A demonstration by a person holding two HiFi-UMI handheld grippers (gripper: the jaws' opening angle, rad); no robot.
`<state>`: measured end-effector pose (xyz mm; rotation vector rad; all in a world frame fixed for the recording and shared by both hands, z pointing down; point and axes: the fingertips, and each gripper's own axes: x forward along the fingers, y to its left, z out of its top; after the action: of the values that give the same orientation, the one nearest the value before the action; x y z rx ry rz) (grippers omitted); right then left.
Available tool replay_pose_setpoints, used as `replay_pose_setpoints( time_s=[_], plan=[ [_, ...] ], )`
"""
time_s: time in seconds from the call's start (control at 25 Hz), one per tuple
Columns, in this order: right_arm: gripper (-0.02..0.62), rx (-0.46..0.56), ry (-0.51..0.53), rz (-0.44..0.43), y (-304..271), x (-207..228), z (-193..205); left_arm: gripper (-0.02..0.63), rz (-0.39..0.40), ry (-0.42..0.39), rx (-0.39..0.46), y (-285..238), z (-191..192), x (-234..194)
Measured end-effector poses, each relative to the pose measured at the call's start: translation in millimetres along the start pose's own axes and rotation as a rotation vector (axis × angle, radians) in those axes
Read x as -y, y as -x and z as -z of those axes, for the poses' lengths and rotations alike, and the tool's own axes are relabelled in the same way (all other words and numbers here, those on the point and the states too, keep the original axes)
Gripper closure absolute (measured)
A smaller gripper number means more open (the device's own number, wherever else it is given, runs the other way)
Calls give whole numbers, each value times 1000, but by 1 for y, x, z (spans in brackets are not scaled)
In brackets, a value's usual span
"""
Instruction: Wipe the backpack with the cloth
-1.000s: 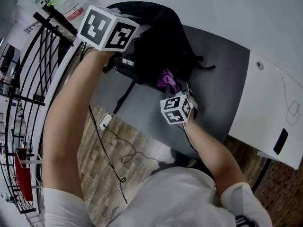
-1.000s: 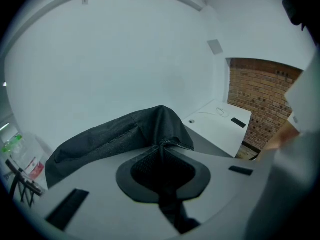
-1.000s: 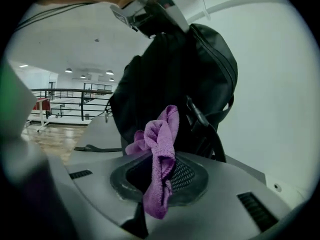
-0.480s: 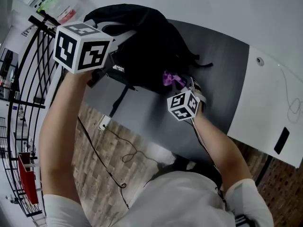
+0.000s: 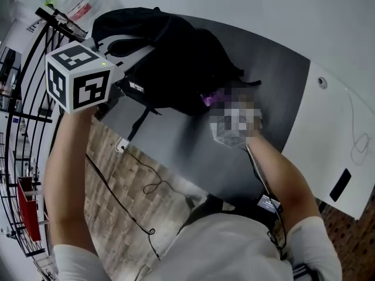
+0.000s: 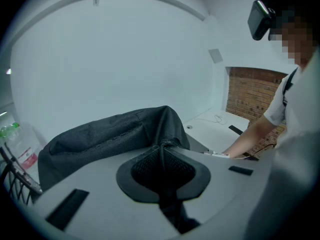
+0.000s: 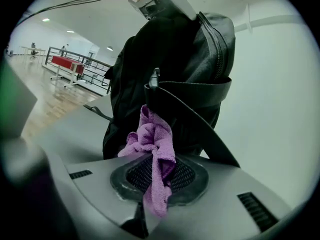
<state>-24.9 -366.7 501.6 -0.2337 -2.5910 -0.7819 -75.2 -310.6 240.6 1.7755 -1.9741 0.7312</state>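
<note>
The black backpack [image 5: 176,63] lies on the dark grey surface [image 5: 275,92]. At the backpack's left end, the left gripper [image 6: 162,151] has its jaws closed tight on a fold of the bag's dark fabric, which rises to a peak at the jaws. At the backpack's near right side, the right gripper [image 7: 157,181] is clamped on a bunched purple cloth [image 7: 152,139]. The cloth's upper end rests against the bag, just below a black strap [image 7: 190,91].
</note>
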Motion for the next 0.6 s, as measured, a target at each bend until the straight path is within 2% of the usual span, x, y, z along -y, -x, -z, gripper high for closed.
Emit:
replay_pose_setpoints(
  time_s=[0.4, 0.6],
  plan=[
    [540, -26, -60, 95, -19, 85, 14, 589, -47, 49, 7, -2, -2, -7],
    [540, -70, -95, 193, -19, 121, 34, 589, -62, 58, -1, -5, -2, -10]
  ],
)
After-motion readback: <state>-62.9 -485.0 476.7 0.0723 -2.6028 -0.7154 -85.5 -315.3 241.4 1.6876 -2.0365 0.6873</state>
